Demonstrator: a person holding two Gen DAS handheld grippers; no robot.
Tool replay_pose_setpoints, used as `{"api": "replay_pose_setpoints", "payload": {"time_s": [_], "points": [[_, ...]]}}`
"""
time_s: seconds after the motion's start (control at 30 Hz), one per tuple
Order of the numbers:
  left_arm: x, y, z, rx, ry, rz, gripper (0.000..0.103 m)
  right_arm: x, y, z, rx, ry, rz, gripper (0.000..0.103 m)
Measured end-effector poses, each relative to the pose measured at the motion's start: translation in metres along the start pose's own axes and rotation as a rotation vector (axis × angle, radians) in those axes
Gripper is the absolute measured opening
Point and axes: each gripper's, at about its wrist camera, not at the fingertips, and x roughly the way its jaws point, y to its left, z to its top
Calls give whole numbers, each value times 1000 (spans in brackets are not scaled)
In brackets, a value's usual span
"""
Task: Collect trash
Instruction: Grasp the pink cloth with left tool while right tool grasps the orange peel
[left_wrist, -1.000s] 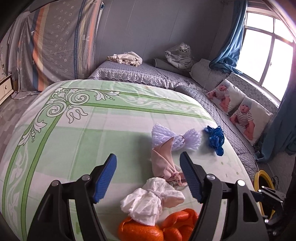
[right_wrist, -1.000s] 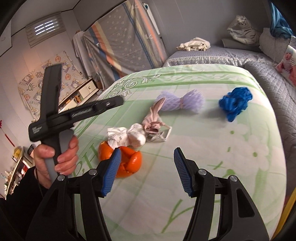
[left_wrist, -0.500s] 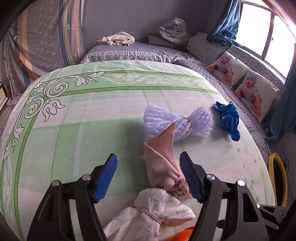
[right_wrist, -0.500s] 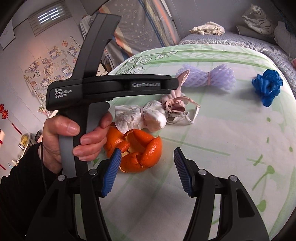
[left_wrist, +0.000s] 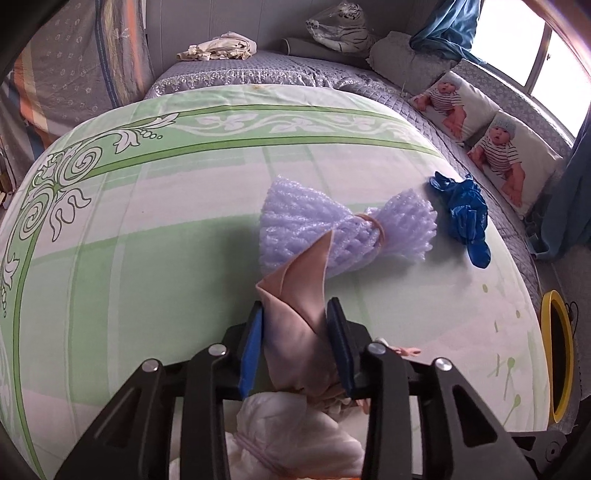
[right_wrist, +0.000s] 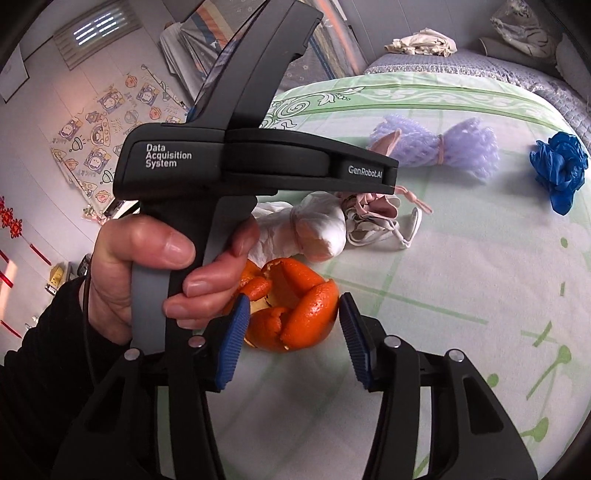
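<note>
A pink folded face mask (left_wrist: 299, 314) stands up from the green bedspread (left_wrist: 147, 258), and my left gripper (left_wrist: 295, 336) is closing on it, both blue pads against its sides. The right wrist view shows a hand (right_wrist: 147, 266) holding that gripper's black body (right_wrist: 255, 158) above the mask (right_wrist: 373, 205). My right gripper (right_wrist: 293, 332) is closing around an orange peel (right_wrist: 291, 310), which lies between the pads without being squeezed. A white tissue bundle (right_wrist: 317, 229) lies between the peel and the mask.
Farther out on the bedspread lie a purple foam net (left_wrist: 343, 229) and a crumpled blue glove (left_wrist: 461, 221). A yellow-rimmed bin (left_wrist: 557, 362) stands beyond the right edge. Baby-print pillows (left_wrist: 509, 155) line the grey quilted bed behind.
My left gripper moved forward and down over the pink mask and its jaws narrowed onto it. My right gripper dropped toward the orange peel and its jaws narrowed around it.
</note>
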Motion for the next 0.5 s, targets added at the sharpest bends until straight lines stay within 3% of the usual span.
{"api": "replay_pose_setpoints", "payload": {"time_s": [0.3, 0.5], "points": [[-8, 17, -1, -102, -27, -52, 14, -2, -4, 3, 8, 3, -2, 23], [-18, 19, -2, -115, -53, -41, 7, -7, -6, 3, 9, -3, 5, 18]]}}
